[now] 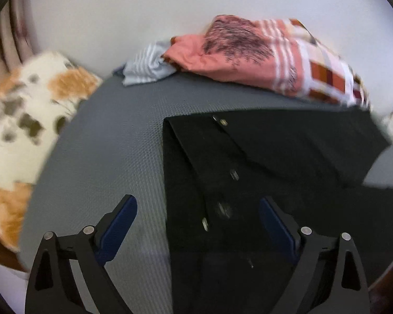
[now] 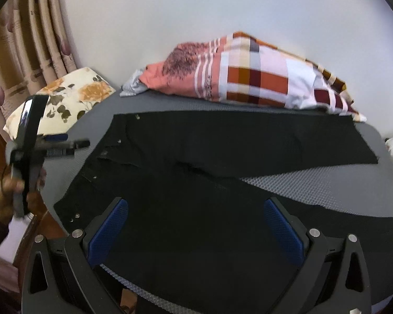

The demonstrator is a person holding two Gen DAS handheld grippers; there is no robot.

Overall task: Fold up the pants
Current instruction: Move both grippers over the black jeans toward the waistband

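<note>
Both my grippers hang empty, jaws apart: the right gripper [image 2: 196, 231] over the near leg, the left gripper [image 1: 198, 225] above the waistband. Black pants [image 2: 222, 146] lie flat on the grey mat [image 2: 327, 191], legs splayed, probably ready for folding.

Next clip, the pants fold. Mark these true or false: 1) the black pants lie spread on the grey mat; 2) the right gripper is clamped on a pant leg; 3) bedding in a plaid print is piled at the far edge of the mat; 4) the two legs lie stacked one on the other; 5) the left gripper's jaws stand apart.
1) True: the black pants lie flat on the grey mat.
2) False: the right gripper is open above the fabric.
3) True: the plaid bedding is heaped there.
4) False: the legs splay apart, with mat showing between them.
5) True: the left gripper is open.
</note>
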